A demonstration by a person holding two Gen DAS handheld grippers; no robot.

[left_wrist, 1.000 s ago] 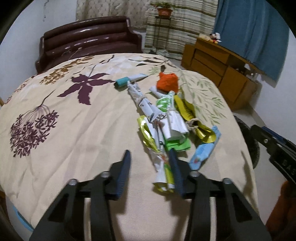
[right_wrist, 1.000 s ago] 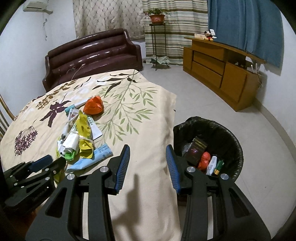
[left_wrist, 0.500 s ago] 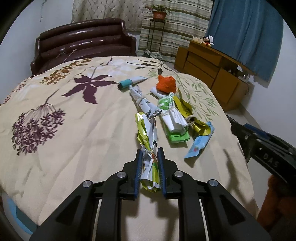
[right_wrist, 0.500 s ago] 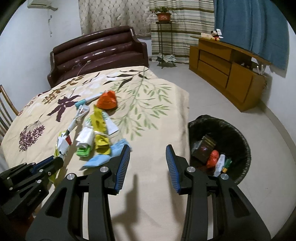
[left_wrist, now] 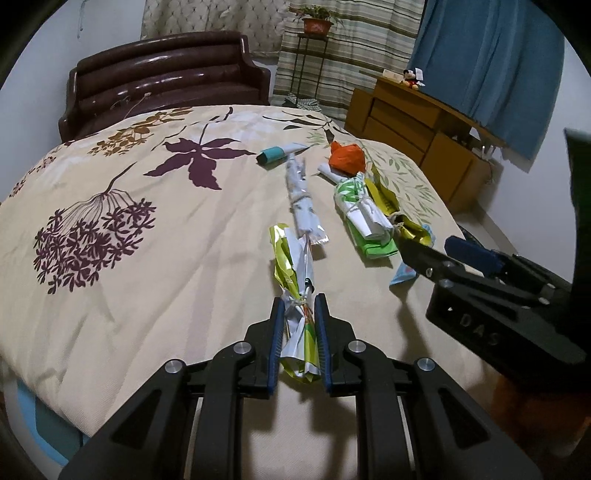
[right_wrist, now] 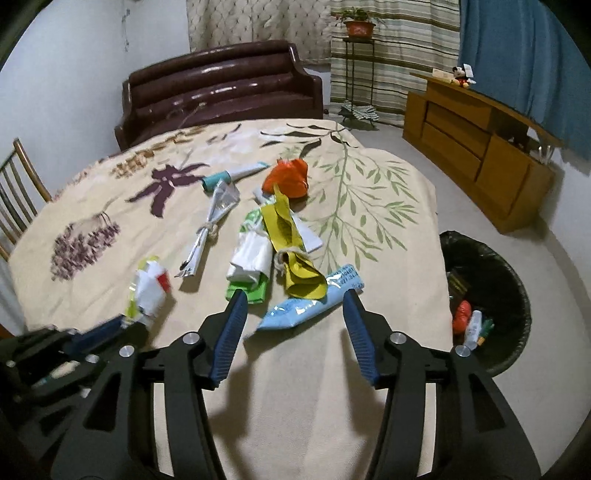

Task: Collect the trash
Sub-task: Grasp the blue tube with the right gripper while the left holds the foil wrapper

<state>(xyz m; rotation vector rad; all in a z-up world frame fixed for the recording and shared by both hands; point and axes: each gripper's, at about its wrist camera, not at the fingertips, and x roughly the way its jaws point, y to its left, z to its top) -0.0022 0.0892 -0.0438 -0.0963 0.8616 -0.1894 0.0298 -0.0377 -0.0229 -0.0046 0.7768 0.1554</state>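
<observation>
Two claws: left claw (left_wrist: pixel 298 334) grips one wrapper (left_wrist: pixel 295 291) (yellow-green).

Brown sofa (left_wrist: pixel 166 70), wooden cabinet (right_wrist: pixel 476 147), potted plant (left_wrist: pixel 317 23).

Cream bedspread (right_wrist: pixel 369 369) with purple flower and leaf prints at left of frame, green leafy branch at right. Wrapper (left_wrist: pixel 299 325) yellow-green and white. Orange crumpled bag (right_wrist: pixel 288 177), light blue packet (right_wrist: pixel 310 306), yellow wrapper (right_wrist: pixel 291 251), green-white wrapper (right_wrist: pixel 251 266), teal-capped tube (right_wrist: pixel 229 177). Dark brown sofa (right_wrist: pixel 221 92). Black bin (right_wrist: pixel 495 295). Blue curtain (right_wrist: pixel 517 66), striped curtain (right_wrist: pixel 399 55), brown wood cabinet (right_wrist: pixel 476 147).
</observation>
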